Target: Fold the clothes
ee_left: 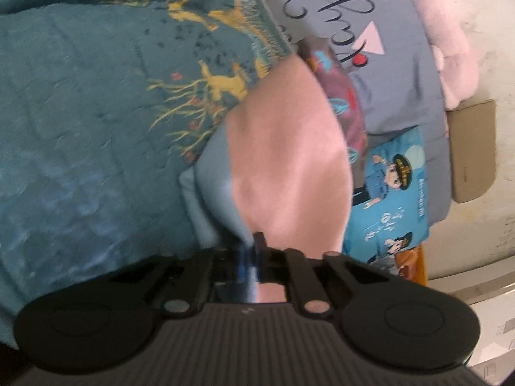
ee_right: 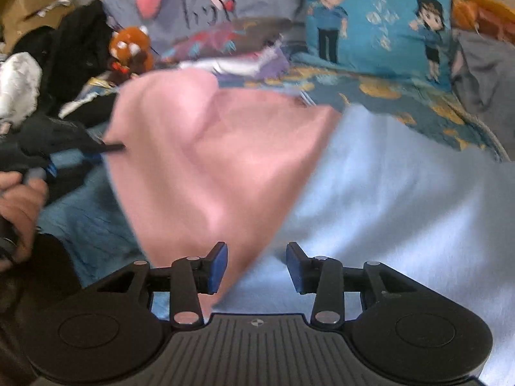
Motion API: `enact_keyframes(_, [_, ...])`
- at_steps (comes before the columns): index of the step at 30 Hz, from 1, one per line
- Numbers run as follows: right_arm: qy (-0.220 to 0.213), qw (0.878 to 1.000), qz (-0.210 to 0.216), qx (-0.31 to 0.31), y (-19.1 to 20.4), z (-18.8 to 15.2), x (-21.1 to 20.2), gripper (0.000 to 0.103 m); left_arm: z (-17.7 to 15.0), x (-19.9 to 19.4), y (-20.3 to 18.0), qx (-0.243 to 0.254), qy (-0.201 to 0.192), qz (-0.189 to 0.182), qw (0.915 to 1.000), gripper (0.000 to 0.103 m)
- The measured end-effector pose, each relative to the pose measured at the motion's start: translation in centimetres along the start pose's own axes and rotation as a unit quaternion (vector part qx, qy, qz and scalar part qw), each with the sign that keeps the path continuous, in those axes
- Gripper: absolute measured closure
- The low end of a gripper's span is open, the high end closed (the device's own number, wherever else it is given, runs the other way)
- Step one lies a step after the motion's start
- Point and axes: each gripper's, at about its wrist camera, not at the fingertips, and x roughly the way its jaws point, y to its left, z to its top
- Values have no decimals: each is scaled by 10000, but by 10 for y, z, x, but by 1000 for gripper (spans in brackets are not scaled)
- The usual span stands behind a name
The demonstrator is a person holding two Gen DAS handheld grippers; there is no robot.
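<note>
Rig appearance: two handheld black grippers, one hand visible.

Left gripper point(ee_left: 254, 251): matte black body, ribbed grey-black top plate, two round discs at the sides, silver pivot pins on the linkage arms, blue pad edge showing between the fingers. Right gripper point(ee_right: 257, 265): same black housing, ribbed plate with a small crosshair mark, silver pins, blue pads point(ee_right: 217, 267) on the black fingers. Person's hand point(ee_right: 19, 206): dark sleeve below it; details blurred.

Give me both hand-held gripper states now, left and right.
Left hand-held gripper: shut on the pink and blue garment.
Right hand-held gripper: open, holding nothing, over the same garment.
</note>
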Motion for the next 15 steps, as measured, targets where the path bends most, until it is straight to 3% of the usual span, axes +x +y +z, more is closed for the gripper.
enact_keyframes(5, [111, 9997, -169, 139, -8, -13, 8, 63, -7, 1, -26, 437, -255, -344, 9981, 100])
enact_keyframes(7, [72, 9998, -190, 77, -8, -17, 8, 63, -12, -17, -50, 891, -476, -635, 9929, 100])
enact_keyframes(9, [66, 9998, -195, 81, -9, -18, 8, 62, -21, -40, -82, 1612, -656, -916, 9805, 100])
enact_keyframes(12, [95, 9997, -185, 118, -11, -20, 8, 62, -49, -64, -128, 2699, -666, -1472, 9492, 100])
enact_keyframes(13, [109, 9997, -178, 123, -12, -21, 8, 62, -53, -67, -131, 2823, -601, -1479, 9459, 100])
enact_keyframes(15, [119, 9998, -159, 97, -13, -22, 8, 62, -52, -66, -125, 2833, -460, -1285, 9493, 100])
